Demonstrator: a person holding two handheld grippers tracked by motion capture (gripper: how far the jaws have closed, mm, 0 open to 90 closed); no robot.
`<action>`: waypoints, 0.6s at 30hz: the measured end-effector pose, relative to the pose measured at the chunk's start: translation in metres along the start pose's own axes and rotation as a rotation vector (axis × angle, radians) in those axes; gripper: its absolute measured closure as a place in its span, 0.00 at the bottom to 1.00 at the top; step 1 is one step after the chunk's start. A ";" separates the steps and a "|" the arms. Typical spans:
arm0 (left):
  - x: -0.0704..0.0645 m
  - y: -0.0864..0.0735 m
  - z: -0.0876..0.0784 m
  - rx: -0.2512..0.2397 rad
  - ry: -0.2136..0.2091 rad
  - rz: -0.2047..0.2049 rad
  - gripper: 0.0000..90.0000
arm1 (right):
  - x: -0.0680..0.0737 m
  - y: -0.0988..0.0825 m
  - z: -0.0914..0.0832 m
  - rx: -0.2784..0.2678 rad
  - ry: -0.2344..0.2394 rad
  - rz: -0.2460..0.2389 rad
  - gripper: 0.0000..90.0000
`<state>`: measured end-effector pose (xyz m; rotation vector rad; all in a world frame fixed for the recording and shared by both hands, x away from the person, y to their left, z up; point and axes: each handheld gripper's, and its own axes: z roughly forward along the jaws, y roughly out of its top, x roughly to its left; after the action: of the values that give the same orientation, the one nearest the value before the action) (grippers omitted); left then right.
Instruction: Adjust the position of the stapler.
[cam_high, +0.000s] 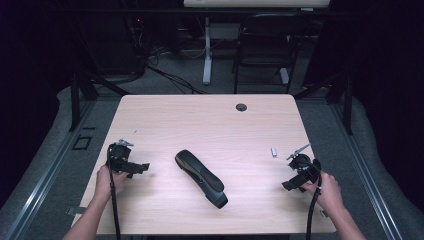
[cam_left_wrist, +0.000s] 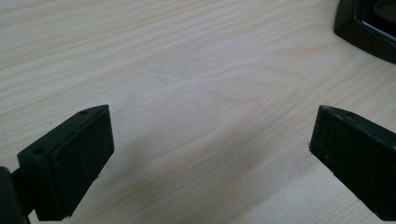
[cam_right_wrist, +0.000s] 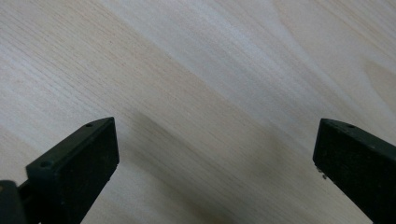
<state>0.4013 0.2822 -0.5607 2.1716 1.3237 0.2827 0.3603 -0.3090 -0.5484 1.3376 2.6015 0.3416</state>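
Observation:
A long black stapler lies slantwise near the middle of the pale wooden table. My left gripper rests low over the table at the left, pointing right toward the stapler, a hand's width away. In the left gripper view its gripper stands open over bare wood, with one end of the stapler at the top right corner. My right gripper sits at the right, pointing left toward the stapler. In the right gripper view that gripper is open with only wood between the jaws.
A small white piece lies on the table just beyond the right gripper. A dark round grommet sits near the table's far edge. Behind the table stand a black chair and a white desk leg.

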 end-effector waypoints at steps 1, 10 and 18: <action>0.000 0.000 0.000 0.004 -0.003 0.001 0.00 | 0.001 0.000 0.001 -0.005 0.005 0.005 0.00; 0.000 -0.001 -0.002 -0.006 -0.008 0.006 0.00 | 0.003 0.002 -0.001 -0.004 0.017 0.007 0.00; 0.000 -0.001 -0.002 -0.007 -0.012 0.011 0.00 | 0.009 0.005 -0.003 -0.011 0.039 -0.004 0.00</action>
<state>0.3996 0.2832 -0.5598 2.1723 1.3029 0.2773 0.3582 -0.2994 -0.5448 1.3348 2.6300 0.3846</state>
